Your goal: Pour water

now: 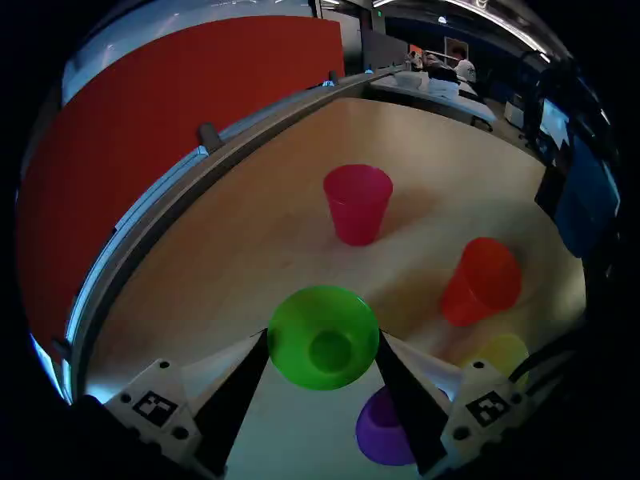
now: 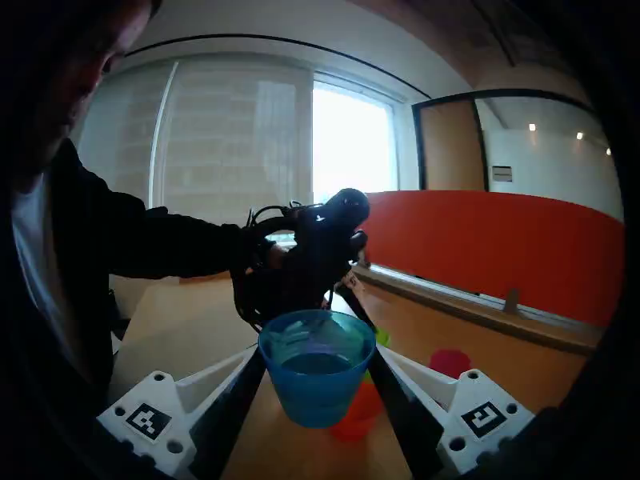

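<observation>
**While each gripper clasps a cup: green on the left, water-filled blue on the right**

Where the left gripper view looks down on the scene, a red partition runs along the left edge of a pale wooden table. The left gripper has its jaws closed on a green cup. Both fingers press the cup's sides, and its mouth is turned towards the camera, so the bare inside shows. Beyond it a pink cup stands upright. A purple cup lies below the right finger, partly hidden by it. Further right are an orange cup and, near it, a yellow cup.

The right gripper view looks level across the table instead. At its left is a person's dark sleeve, then a hand holding the other gripper before a bright window. In the centre the right gripper grips a blue cup upright between both fingers. Water shows inside the cup, below the rim. The orange and pink cups lie lower right.
</observation>
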A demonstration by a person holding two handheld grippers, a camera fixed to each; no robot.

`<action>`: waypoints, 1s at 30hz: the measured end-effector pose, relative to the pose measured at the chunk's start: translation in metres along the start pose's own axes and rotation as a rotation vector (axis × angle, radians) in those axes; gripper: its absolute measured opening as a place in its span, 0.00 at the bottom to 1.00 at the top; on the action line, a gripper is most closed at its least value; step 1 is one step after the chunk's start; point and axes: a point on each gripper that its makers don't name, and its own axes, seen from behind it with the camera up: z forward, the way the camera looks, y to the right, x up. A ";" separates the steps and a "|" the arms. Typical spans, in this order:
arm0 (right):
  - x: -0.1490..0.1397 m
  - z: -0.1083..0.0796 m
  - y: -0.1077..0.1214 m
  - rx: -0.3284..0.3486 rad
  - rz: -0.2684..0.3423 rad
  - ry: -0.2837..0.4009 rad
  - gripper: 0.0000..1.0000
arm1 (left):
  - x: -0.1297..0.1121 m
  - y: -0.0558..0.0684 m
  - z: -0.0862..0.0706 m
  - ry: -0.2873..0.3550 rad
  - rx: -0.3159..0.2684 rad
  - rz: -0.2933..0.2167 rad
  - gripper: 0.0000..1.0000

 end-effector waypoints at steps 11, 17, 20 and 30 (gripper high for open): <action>0.004 -0.001 0.001 -0.012 -0.002 0.003 0.90 | 0.025 -0.009 -0.023 0.111 0.039 -0.035 0.90; 0.010 0.000 -0.003 -0.008 -0.012 0.003 0.90 | 0.039 -0.004 -0.049 0.183 0.052 -0.052 0.90; 0.012 0.002 -0.004 -0.007 -0.014 0.003 0.90 | 0.047 -0.003 -0.063 0.221 0.072 -0.053 0.90; 0.021 0.005 -0.007 -0.013 -0.020 0.003 0.90 | 0.073 0.004 -0.110 0.364 0.108 -0.101 0.90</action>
